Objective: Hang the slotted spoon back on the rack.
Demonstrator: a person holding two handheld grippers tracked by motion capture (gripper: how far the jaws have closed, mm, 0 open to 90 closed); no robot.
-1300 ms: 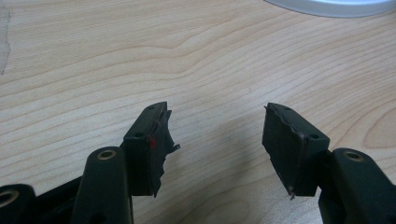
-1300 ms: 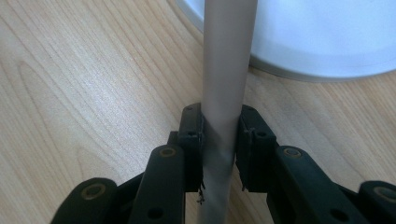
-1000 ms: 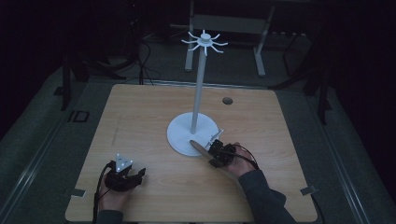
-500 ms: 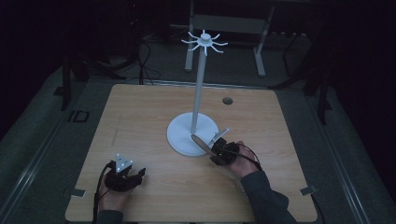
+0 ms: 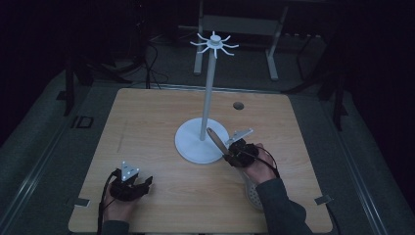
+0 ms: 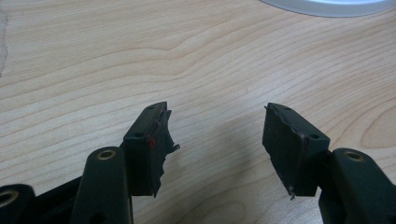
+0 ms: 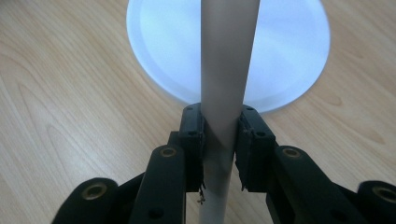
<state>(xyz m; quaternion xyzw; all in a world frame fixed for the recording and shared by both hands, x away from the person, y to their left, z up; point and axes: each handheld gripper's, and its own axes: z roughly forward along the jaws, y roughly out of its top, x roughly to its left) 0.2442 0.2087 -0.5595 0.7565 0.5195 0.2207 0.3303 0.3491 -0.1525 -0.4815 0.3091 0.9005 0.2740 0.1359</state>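
Your left gripper (image 5: 145, 182) rests near the table's (image 5: 147, 122) front edge, jaws apart over bare wood. Your right gripper (image 7: 218, 135) is clamped on a pale handle (image 7: 224, 84) beside the white stand's (image 5: 208, 98) round base.

Table (image 5: 147, 122): light wood, wavy grain. Stand (image 5: 201, 142): white base, pole and top prongs. Both grippers (image 6: 217, 135) (image 7: 219, 140): black (brass-coloured rivets). Utensil handle (image 7: 224, 70) in the right gripper: pale beige. Floor surround: dark grey.
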